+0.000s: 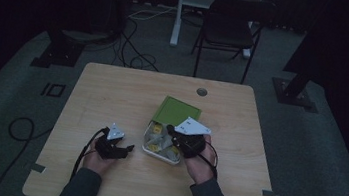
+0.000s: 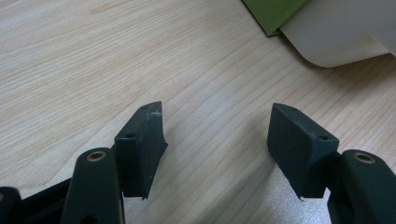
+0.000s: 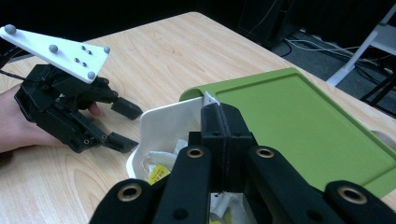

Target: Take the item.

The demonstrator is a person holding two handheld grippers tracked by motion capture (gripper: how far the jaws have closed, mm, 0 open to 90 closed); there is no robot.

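A white box [image 1: 146, 148] with several yellow-tagged tea bags [image 1: 156, 137] stands mid-table, and its green lid [image 1: 179, 109] lies flat just behind it. My right gripper [image 1: 172, 130] hangs over the box, jaws pressed together. In the right gripper view its tips [image 3: 218, 107] pinch a small white paper tab above the box wall [image 3: 168, 123], beside the lid [image 3: 299, 112]. What hangs below the tab is hidden. My left gripper [image 1: 128, 149] rests low on the wood left of the box, open and holding nothing [image 2: 217, 126], with the box corner [image 2: 336, 32] ahead of it.
A round grommet hole [image 1: 202, 92] sits near the table's far edge. A black folding chair [image 1: 231, 27] and floor cables [image 1: 136, 60] lie beyond the table. Bare wood spreads to the left of and in front of my hands.
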